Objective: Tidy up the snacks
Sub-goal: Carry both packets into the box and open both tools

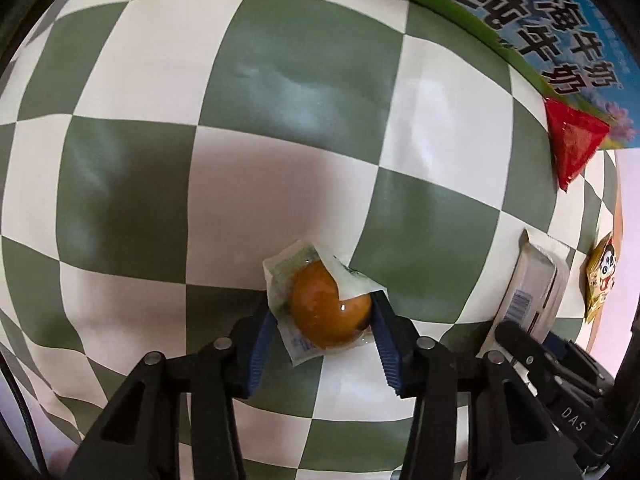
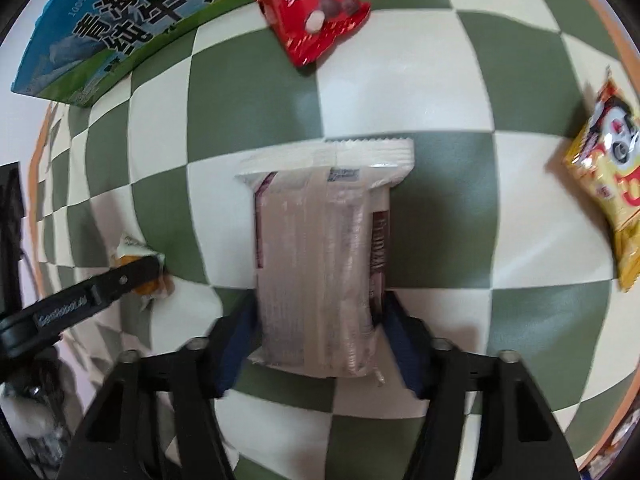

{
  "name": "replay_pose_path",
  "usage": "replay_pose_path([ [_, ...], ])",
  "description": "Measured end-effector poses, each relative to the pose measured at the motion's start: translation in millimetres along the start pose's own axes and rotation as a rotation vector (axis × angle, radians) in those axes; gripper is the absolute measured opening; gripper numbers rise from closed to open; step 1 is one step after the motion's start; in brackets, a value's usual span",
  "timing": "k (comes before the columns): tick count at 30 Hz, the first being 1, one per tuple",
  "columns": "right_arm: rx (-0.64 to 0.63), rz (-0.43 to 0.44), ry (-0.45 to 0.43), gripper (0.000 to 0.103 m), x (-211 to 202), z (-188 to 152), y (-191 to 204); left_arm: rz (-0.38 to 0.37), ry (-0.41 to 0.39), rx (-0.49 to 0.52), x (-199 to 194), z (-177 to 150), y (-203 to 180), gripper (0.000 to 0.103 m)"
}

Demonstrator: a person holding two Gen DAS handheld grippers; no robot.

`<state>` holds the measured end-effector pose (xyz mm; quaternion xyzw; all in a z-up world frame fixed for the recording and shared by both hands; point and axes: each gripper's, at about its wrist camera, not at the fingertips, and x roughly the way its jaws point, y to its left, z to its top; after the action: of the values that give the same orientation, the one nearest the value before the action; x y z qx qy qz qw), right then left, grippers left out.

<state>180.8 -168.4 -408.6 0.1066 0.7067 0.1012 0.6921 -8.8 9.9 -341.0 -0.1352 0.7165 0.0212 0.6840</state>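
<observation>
Two grippers, each clamped on a snack above a green-and-white checkered cloth [image 1: 280, 100]. In the left gripper [image 1: 324, 312], an orange-brown egg [image 1: 328, 312] in a clear, white-edged wrapper, pinched between the blue pads [image 1: 262, 340], wrapper flaps sticking out past the fingertips. In the right gripper [image 2: 320, 312], a white wafer pack [image 2: 320, 248], gripped on both long sides near its lower end, crimped far edge pointing away from the camera. Cannot tell from either view whether egg or pack touches the cloth.

From the left wrist view, the wafer pack [image 1: 536, 288] seen edge-on just to the right, with the right gripper [image 1: 520, 344] closed around it. From the right wrist view, the left gripper [image 2: 136, 272] and egg [image 2: 140, 280] low at the left, near the pack but apart from it.

Along the far edge of the cloth, a blue-and-green milk box [image 2: 120, 28] lying flat. Against its side, a red pyramid-shaped candy bag [image 2: 308, 16]. At the right edge of the cloth, well apart from the pack, a yellow panda snack bag [image 2: 608, 180]. Same red bag [image 1: 572, 140] and yellow bag [image 1: 600, 276] at the right rim of the left wrist view, with the milk box [image 1: 540, 32] across its top.
</observation>
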Motion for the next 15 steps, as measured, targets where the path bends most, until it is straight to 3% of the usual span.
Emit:
replay_pose_path([
  [7, -0.004, 0.015, -0.065, 0.057, -28, -8, -1, -0.015, -0.021, 0.029, -28, -18, -19, 0.043],
  [15, -0.018, 0.086, -0.145, 0.057, -82, -7, 6, -0.074, -0.119, 0.107, -83, -19, -51, 0.043],
])
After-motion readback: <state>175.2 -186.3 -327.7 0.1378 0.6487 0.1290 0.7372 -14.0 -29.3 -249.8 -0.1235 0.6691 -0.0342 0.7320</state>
